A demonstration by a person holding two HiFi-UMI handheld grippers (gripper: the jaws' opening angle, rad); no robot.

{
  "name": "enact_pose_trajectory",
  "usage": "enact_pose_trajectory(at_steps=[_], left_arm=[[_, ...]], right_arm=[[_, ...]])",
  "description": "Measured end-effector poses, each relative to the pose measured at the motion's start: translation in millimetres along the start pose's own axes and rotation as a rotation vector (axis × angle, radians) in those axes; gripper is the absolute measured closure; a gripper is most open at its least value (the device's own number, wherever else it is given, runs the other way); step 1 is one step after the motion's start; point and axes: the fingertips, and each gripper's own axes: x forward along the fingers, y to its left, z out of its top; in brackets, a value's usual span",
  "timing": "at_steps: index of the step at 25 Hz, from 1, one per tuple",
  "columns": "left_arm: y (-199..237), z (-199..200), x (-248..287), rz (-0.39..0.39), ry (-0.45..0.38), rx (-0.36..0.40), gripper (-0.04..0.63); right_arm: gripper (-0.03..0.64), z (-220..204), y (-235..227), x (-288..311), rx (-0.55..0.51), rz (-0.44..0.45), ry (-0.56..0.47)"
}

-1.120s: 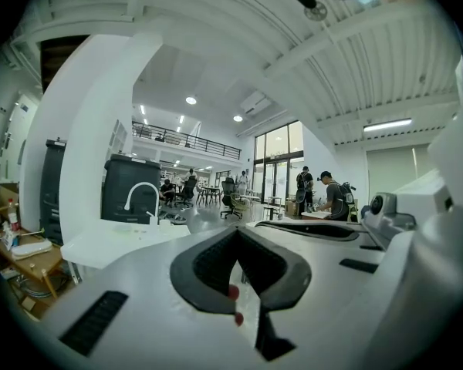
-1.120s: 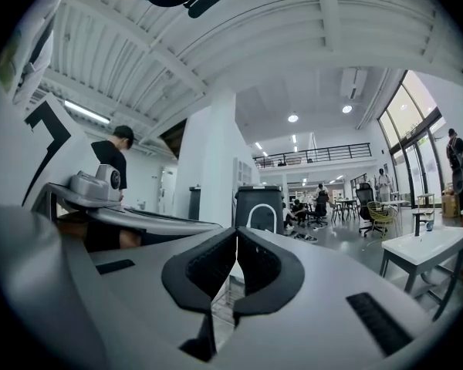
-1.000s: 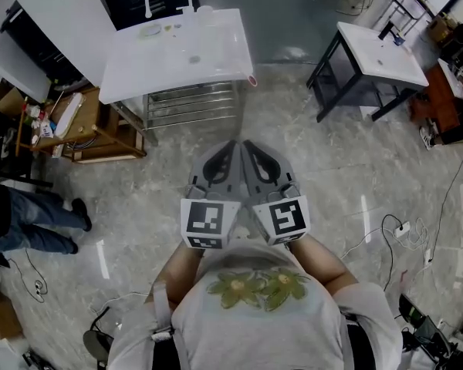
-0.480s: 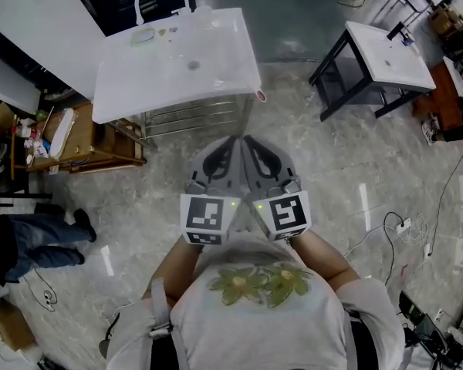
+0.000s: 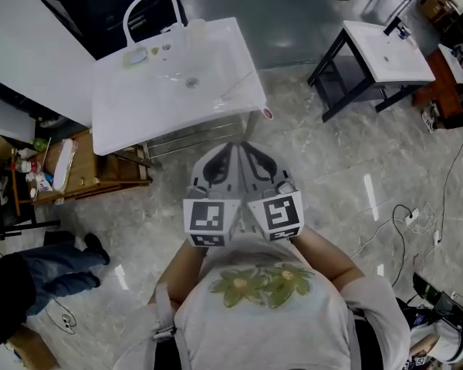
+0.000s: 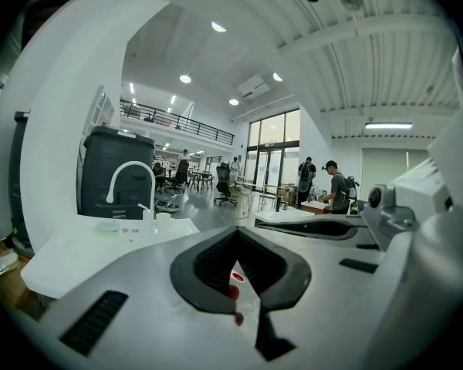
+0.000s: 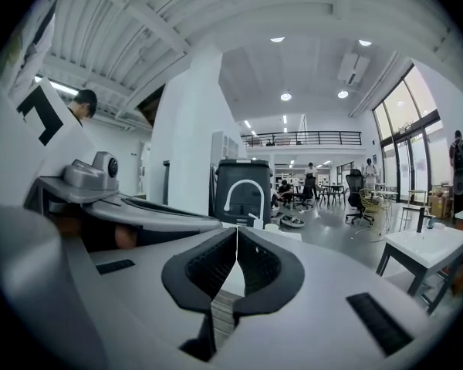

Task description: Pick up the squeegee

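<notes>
Two pairs of jaws, both closed on nothing: the left gripper (image 6: 237, 232) has its ribbed pads meeting at the tip, and the right gripper (image 7: 236, 233) is pressed together along its length. They sit side by side, nearly touching, with the marker cubes back toward the chest. The person's forearms are drawn in close and the noses aim forward, tipped a little below level. Ahead, well apart from them, stands the white sink table (image 5: 139, 122) with its arched faucet (image 5: 149, 2). What I take for the squeegee (image 5: 235, 86) is a thin pale bar lying slantwise on the top near the right front corner, too small to tell blade from handle. It should be light, with a stiff handle and a soft rubber edge, and may skate on that slick top. It is best taken across the handle, once one pair of jaws is opened
</notes>
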Motion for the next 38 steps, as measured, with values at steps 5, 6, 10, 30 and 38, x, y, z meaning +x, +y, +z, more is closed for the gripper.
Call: enact_pose_trajectory(at_steps=[5, 6, 10, 30, 38], left_arm=[[13, -4, 15, -0.013, 0.009, -0.002, 0.588], [13, -7, 16, -0.015, 0.014, -0.005, 0.588], [18, -9, 23, -0.030, 0.024, -0.007, 0.588], [69, -19, 96, -0.069, 0.055, -0.037, 0.587], [81, -21, 125, -0.104, 0.078, -0.030, 0.588]], right_arm=[[0.594, -6, -5, 17, -0.030, -0.029, 0.023], [0.594, -8, -5, 19, -0.031, -0.030, 0.028], [0.594, -11, -8, 26, -0.034, -0.038, 0.029], [0.594, -29, -39, 99, -0.076, 0.032, 0.035], [0.594, -45, -64, 129, -0.113, 0.018, 0.108]])
